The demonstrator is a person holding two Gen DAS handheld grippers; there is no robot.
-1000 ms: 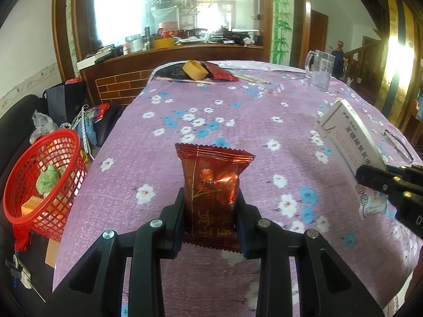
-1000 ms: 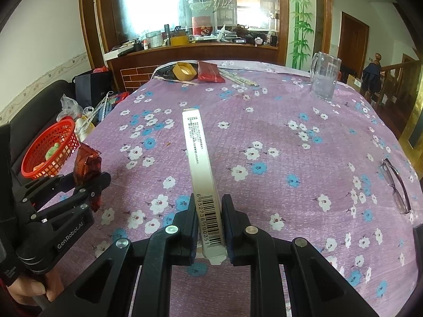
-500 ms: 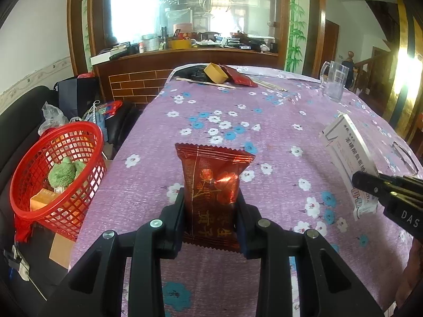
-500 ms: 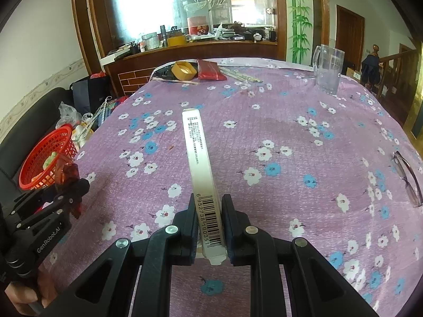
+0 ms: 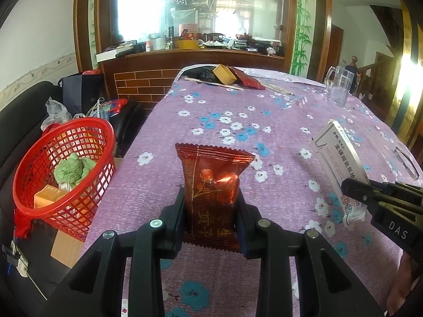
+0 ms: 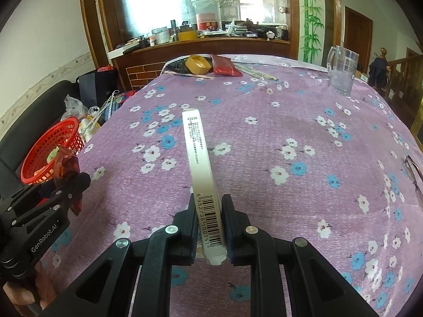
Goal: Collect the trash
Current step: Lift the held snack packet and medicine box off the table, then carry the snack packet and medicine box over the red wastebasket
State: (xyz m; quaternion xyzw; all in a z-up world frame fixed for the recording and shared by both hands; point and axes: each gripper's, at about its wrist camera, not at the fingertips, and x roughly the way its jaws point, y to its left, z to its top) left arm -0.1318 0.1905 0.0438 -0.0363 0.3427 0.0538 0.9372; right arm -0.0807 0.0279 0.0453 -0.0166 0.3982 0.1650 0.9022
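My left gripper (image 5: 210, 198) is shut on a dark red snack wrapper (image 5: 211, 185) and holds it above the purple flowered tablecloth (image 5: 277, 132), near the table's left edge. My right gripper (image 6: 208, 206) is shut on a thin white medicine box (image 6: 201, 163) with a barcode, held edge-up above the table. The box also shows in the left wrist view (image 5: 341, 169). A red mesh basket (image 5: 34, 163) stands left of the table, below its edge, holding a green cloth and an orange box. The basket also shows in the right wrist view (image 6: 50, 148), behind the left gripper (image 6: 67, 174).
At the table's far end lie a yellow tape roll (image 6: 198, 64), a red packet (image 6: 224, 64) and chopsticks (image 6: 253, 72). A glass mug (image 6: 341, 72) stands far right. Glasses (image 6: 413, 171) lie at the right edge. Bags (image 5: 79, 92) sit on a dark sofa beside the basket.
Both grippers have drawn back and to the left along the table, still holding their items. The red basket now looks larger and closer in the left wrist view.
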